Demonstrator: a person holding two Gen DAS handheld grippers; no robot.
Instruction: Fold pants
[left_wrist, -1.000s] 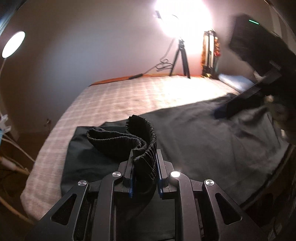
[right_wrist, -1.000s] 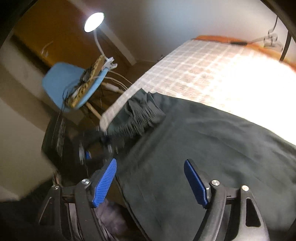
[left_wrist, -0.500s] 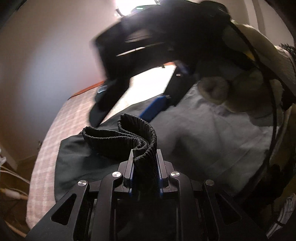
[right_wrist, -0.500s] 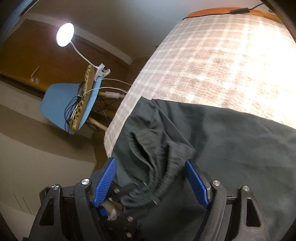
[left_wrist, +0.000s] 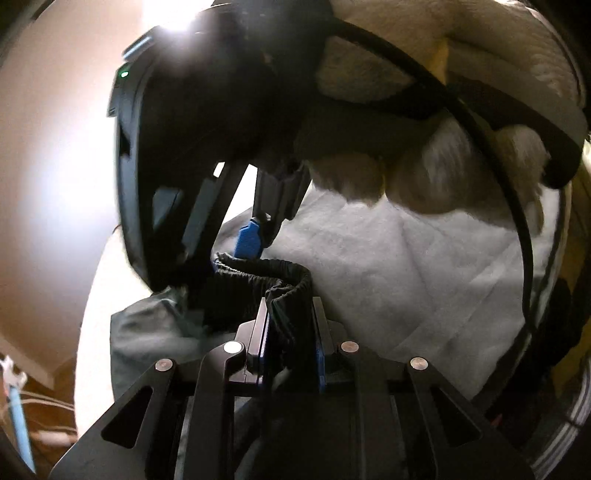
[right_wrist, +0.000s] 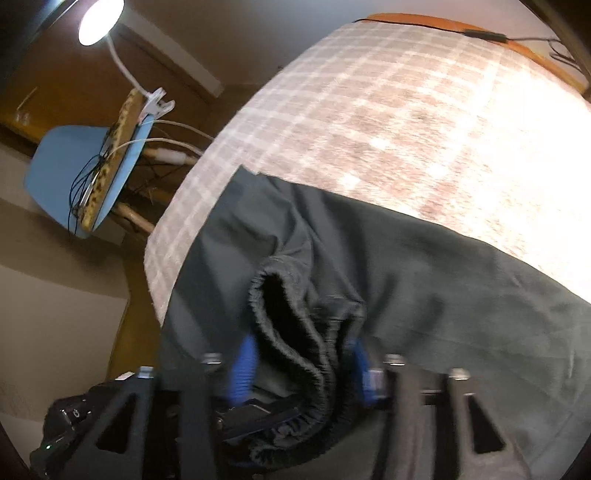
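Dark pants (right_wrist: 424, 266) lie spread on a plaid-covered bed (right_wrist: 388, 122). My left gripper (left_wrist: 290, 321) is shut on the gathered elastic waistband (left_wrist: 273, 273) and holds it up off the bed. My right gripper (right_wrist: 299, 362) straddles the same waistband (right_wrist: 291, 332), its blue pads (right_wrist: 243, 363) either side of the bunched band with a gap still showing, blurred by motion. In the left wrist view the right gripper's body (left_wrist: 192, 155) looms close above, one blue pad (left_wrist: 249, 240) touching the band.
A blue chair (right_wrist: 70, 173) with cables and a clamp lamp (right_wrist: 99, 18) stands beyond the bed's left edge. The person's pale fleece sleeve (left_wrist: 424, 122) and a black cable (left_wrist: 480, 129) fill the upper right of the left wrist view.
My right gripper has swung in over the waistband and its jaws have narrowed around it. The left gripper kept its hold on the band.
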